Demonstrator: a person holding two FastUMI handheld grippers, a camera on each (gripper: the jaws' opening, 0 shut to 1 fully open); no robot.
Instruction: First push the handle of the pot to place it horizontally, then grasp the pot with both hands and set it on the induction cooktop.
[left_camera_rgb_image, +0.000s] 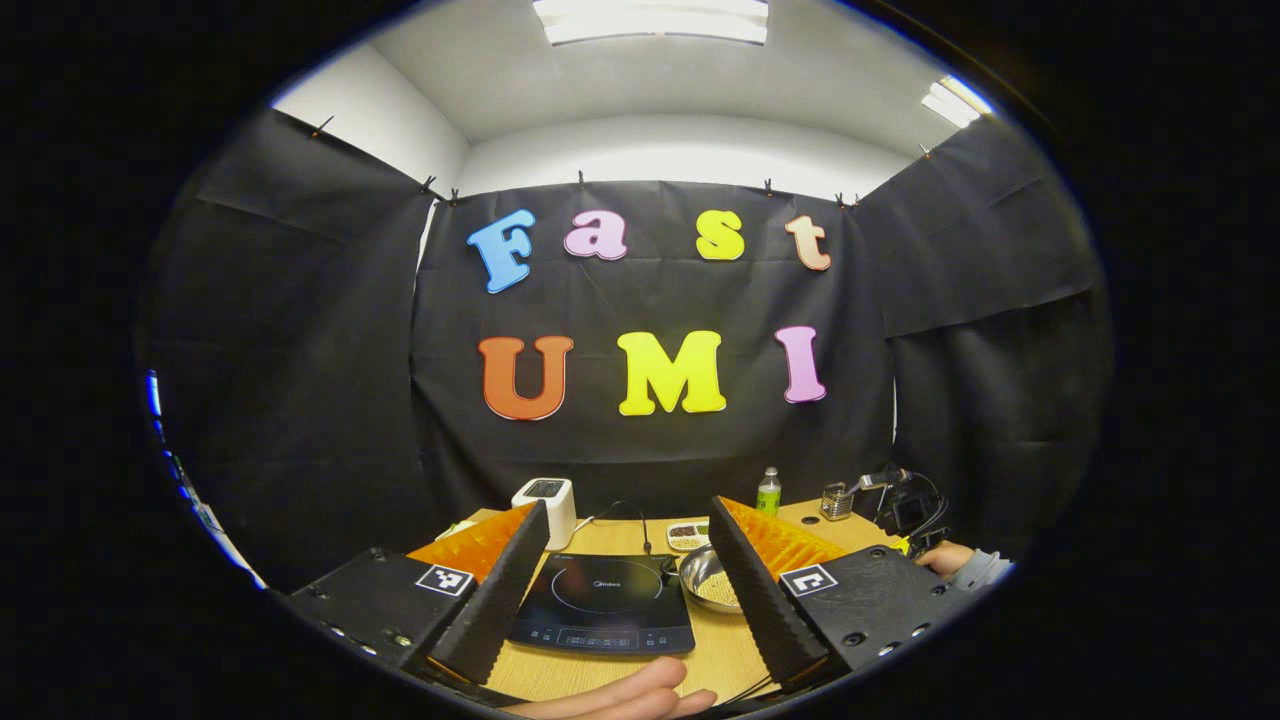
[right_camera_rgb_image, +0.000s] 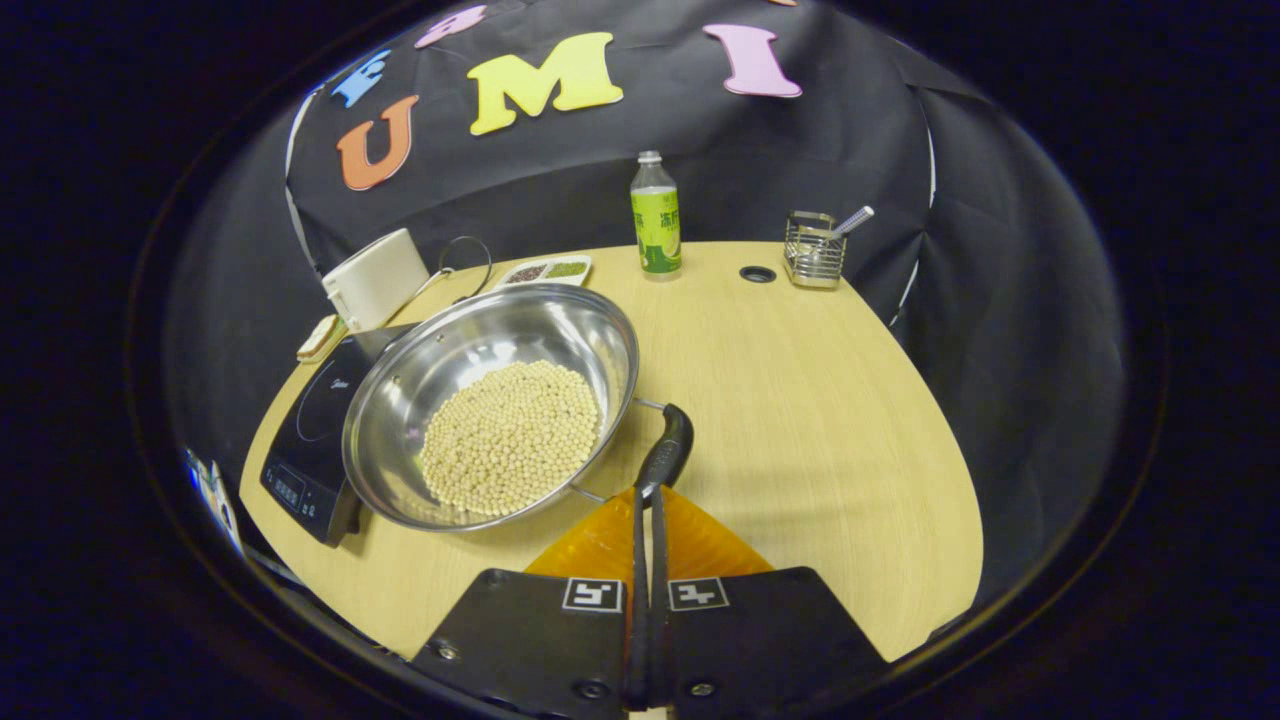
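Resting on a pale wooden round table (right_camera_rgb_image: 800, 420), a shiny steel pot (right_camera_rgb_image: 420, 390) holds a heap of small beige beans (right_camera_rgb_image: 510, 435); its left rim overlaps the black glass induction cooktop (right_camera_rgb_image: 300, 440) at nine o'clock. The pot's black handle (right_camera_rgb_image: 668, 450) points toward six o'clock, where the right gripper (right_camera_rgb_image: 647, 500) has its fingers pressed together, tips touching the handle's end without clasping it. At twelve o'clock stands a clear bottle with a green label (right_camera_rgb_image: 656, 215), writing too small to read; a wire holder with a utensil (right_camera_rgb_image: 815, 250) sits at one o'clock, a white toaster-like box (right_camera_rgb_image: 375, 280) at ten. The left gripper (left_camera_rgb_image: 630, 590) hovers spread wide, holding nothing, above the cooktop
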